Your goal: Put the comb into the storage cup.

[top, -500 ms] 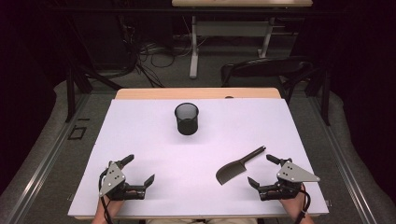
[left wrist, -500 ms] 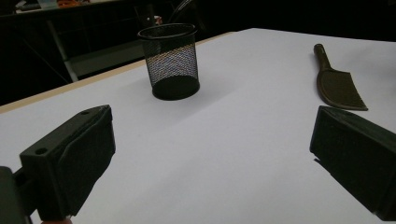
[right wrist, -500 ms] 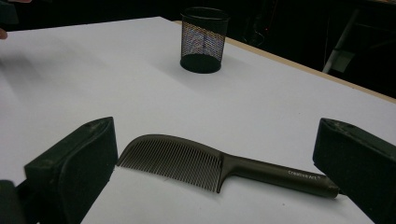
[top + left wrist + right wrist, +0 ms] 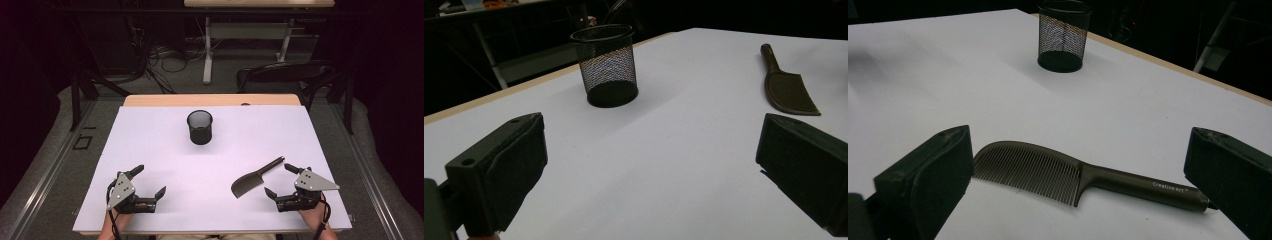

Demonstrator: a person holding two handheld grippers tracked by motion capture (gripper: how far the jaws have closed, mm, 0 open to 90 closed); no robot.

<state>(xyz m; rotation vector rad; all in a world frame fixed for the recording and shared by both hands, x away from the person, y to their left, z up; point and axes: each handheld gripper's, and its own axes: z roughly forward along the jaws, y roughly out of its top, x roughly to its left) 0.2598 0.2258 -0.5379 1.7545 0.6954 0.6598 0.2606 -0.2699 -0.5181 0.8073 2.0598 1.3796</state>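
Observation:
A dark comb (image 4: 254, 179) (image 4: 1068, 172) (image 4: 785, 85) with a long handle lies flat on the white table top (image 4: 215, 165), at the front right. My right gripper (image 4: 281, 181) (image 4: 1073, 185) rests on the table just right of it, open, with the comb lying in front of its wide jaws and untouched. A black mesh pen cup (image 4: 200, 127) (image 4: 606, 65) (image 4: 1064, 35) stands upright and empty near the table's far middle. My left gripper (image 4: 148, 181) (image 4: 649, 175) rests at the front left, open with nothing between its jaws.
The white sheet covers a wooden table whose bare edge (image 4: 210, 100) shows at the back. Beyond it are a dark chair (image 4: 285, 75), table legs and cables on the floor.

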